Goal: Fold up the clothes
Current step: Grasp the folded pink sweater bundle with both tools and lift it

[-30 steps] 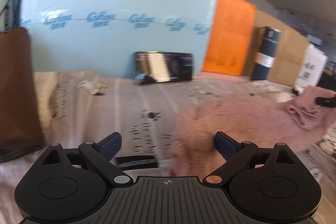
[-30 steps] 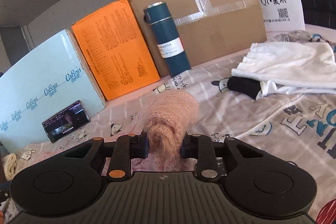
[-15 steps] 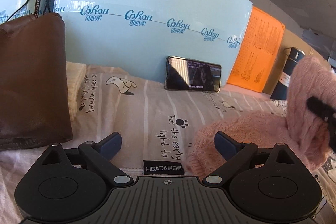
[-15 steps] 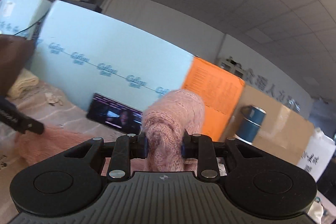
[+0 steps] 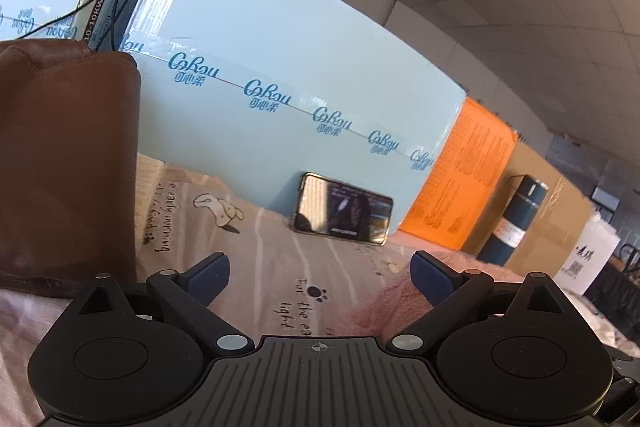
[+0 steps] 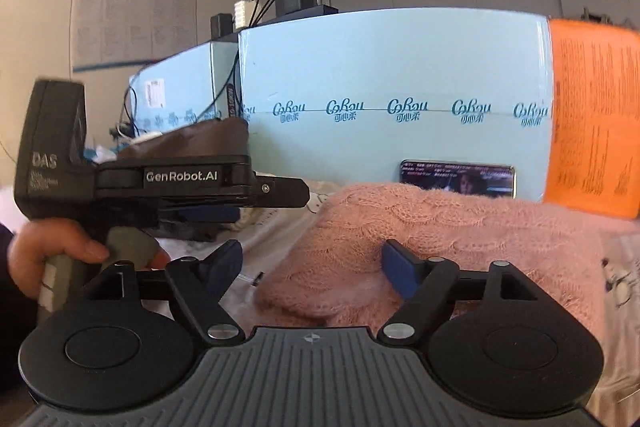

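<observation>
Seen nearest, along the right gripper (image 6: 312,263): blue pads spread wide, nothing pinched, the right-hand pad just over the pink knit sweater (image 6: 460,227). Sweater lay in a thick fold on the cartoon-print bedsheet (image 6: 276,227), in front of the pale blue box. To the sweater's left, held by a hand (image 6: 52,251): the left gripper (image 6: 276,189), side-on, fingers hard to read from there. Left of the sweater and farther back, a brown garment (image 6: 192,139).

From the left gripper (image 5: 320,271) itself: fingers likewise parted, empty, over bare bedsheet (image 5: 288,267), with the sweater's (image 5: 384,303) fuzzy edge below its right pad. Beyond the sweater, a phone (image 5: 344,211) propped against the pale blue box (image 5: 300,67). Right of the sweater and farther off: an orange sheet (image 5: 460,179), a teal flask (image 5: 512,223), a cardboard box (image 5: 560,219).
</observation>
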The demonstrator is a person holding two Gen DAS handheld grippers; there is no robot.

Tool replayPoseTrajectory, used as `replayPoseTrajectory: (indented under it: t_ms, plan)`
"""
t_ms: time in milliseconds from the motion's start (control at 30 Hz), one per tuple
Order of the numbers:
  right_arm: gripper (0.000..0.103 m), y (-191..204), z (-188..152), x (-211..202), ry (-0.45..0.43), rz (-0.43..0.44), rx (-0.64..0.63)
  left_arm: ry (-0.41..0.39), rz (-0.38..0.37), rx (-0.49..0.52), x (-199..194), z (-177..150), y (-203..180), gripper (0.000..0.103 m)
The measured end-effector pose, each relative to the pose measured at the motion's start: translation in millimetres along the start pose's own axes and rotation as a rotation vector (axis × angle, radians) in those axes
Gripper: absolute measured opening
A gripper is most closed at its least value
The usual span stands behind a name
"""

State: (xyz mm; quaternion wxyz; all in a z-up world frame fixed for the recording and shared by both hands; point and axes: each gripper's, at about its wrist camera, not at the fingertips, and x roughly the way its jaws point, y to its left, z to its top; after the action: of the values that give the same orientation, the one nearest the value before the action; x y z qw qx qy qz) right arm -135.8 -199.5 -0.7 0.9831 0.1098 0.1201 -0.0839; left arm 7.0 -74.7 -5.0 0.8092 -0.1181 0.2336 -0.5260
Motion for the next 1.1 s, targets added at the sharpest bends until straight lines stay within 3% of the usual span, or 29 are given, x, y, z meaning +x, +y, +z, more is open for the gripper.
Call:
replayPoseTrajectory:
  t_ms: [133, 233, 300, 367, 467, 533, 567, 600, 767, 933, 1000, 1100]
  plan:
    - [0.093, -22, 16, -36, -0.051, 0.159, 0.154, -0.022, -0.197, -0.151, -5, 2, 11, 0.100]
    - [0.098, -49, 25, -65, -0.110, 0.167, 0.266, 0.006, -0.332, -0.211, -2, 1, 9, 0.101]
    - [0.099, -73, 24, -77, -0.137, 0.156, 0.364, 0.040, -0.375, -0.211, 2, -4, 0, 0.101]
    - [0.099, -97, 18, -82, -0.147, 0.160, 0.482, 0.062, -0.333, -0.125, 5, -8, -17, 0.101]
    - [0.099, -126, 8, -82, -0.146, 0.226, 0.656, 0.096, -0.112, 0.114, 13, -18, -44, 0.101]
    - [0.099, -134, 4, -83, -0.143, 0.249, 0.698, 0.147, 0.055, 0.236, 24, -25, -52, 0.101]
    - [0.099, -135, 4, -83, -0.142, 0.250, 0.699, 0.172, 0.132, 0.288, 29, -29, -55, 0.101]
    - [0.099, -135, 4, -83, -0.139, 0.251, 0.694, 0.193, 0.150, 0.262, 33, -29, -49, 0.101]
    - [0.099, -135, -2, -75, -0.085, 0.252, 0.701, 0.222, 0.183, 0.199, 39, -28, -31, 0.103]
    - [0.099, -140, -11, -56, 0.022, 0.098, 0.697, 0.219, 0.154, 0.171, 38, -28, -27, 0.103]
    - [0.099, -140, -12, -59, 0.005, 0.089, 0.693, 0.194, 0.137, 0.148, 33, -26, -27, 0.102]
    - [0.100, -133, -9, -76, -0.116, 0.098, 0.656, 0.148, 0.022, 0.022, 23, -17, -22, 0.102]
